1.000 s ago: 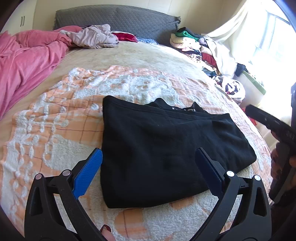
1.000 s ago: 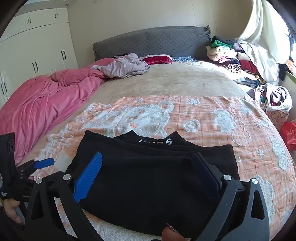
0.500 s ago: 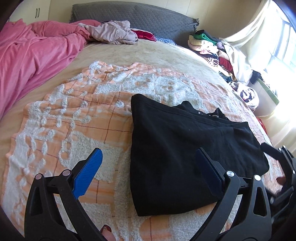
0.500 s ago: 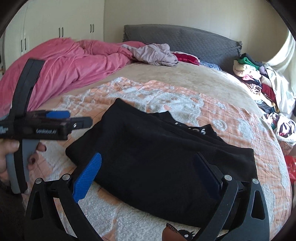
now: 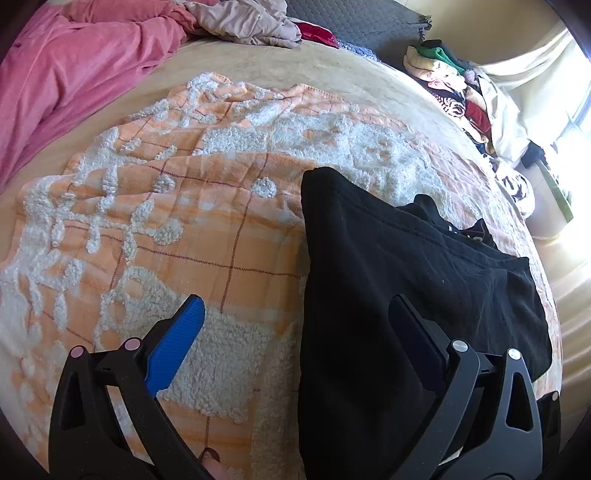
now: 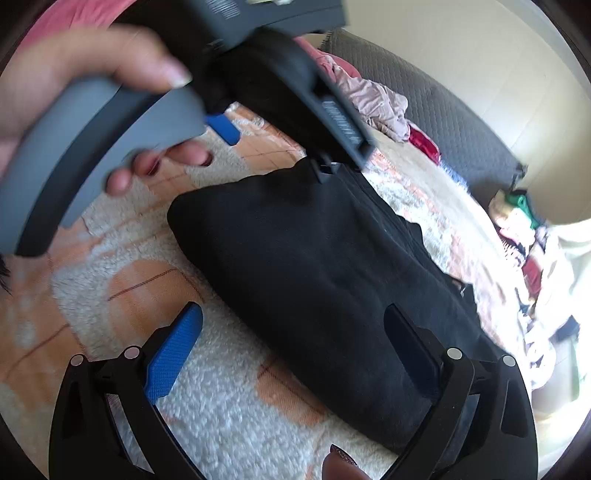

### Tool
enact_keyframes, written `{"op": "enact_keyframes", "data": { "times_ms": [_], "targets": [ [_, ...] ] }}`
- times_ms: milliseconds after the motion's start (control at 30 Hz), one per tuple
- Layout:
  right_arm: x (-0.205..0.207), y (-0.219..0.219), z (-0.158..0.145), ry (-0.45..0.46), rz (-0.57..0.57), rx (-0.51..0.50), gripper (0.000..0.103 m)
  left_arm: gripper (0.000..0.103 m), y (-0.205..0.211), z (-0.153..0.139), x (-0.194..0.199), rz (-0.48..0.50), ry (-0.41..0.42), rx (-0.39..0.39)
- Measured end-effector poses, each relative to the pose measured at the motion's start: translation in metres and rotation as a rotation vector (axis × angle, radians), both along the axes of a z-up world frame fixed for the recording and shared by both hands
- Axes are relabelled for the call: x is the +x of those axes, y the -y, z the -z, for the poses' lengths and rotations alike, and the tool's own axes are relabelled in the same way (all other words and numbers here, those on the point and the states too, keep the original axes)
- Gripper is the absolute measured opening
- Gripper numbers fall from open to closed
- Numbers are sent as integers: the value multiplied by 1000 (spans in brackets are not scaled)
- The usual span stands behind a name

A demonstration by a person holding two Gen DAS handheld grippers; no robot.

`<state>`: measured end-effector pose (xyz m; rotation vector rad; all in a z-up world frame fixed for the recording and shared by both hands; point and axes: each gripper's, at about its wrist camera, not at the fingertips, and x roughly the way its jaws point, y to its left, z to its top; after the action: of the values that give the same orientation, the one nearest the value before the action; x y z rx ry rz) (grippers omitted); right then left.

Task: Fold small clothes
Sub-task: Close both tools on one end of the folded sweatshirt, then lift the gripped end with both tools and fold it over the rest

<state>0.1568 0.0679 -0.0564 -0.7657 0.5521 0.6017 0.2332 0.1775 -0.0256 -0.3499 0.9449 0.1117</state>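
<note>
We can read no writing: the white lettering on the folded black fabric garment (image 5: 406, 288) is mostly tucked out of sight, and the label on the left hand-held gripper (image 5: 295, 332) is blurred in the right wrist view. The garment lies flat in a rough rectangle on the orange-and-white tufted blanket (image 5: 184, 229) covering the bed. Both the left and the right hand-held gripper (image 6: 291, 336) hang above it with jaws spread wide, holding nothing.

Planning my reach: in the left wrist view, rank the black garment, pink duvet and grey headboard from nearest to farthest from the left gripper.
1. Black garment, under the left gripper's right finger.
2. Pink duvet, far left.
3. Grey headboard, top, at the bed's far end.
</note>
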Motion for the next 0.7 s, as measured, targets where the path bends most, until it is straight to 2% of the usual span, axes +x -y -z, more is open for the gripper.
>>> {"op": "enact_keyframes", "data": {
  "times_ms": [100, 200, 267, 333, 367, 433, 567, 700],
  "targets": [
    [6, -7, 2, 16, 28, 3, 95, 93, -2, 2, 4, 5, -9, -5],
    [17, -13, 6, 15, 65, -8, 67, 93, -4, 4, 9, 11, -18, -13],
    [21, -12, 6, 25, 73, 4, 53, 93, -4, 6, 12, 12, -25, -28],
    [21, -8, 1, 25, 60, 41, 31, 93, -4, 8, 15, 14, -34, -48],
    [20, -4, -4, 35, 57, 58, 26, 93, -4, 9, 16, 17, -38, -58],
    [19, 6, -13, 49, 65, 105, 21, 93, -1, 9, 19, 27, -41, -87],
    [26, 33, -37, 20, 106, 249, 20, 93, 13, 4, 24, 66, -35, -178],
    [26, 64, -57, 51, 145, 352, 19, 92, 38, -14, 26, 112, 22, -255]
  ]
}}
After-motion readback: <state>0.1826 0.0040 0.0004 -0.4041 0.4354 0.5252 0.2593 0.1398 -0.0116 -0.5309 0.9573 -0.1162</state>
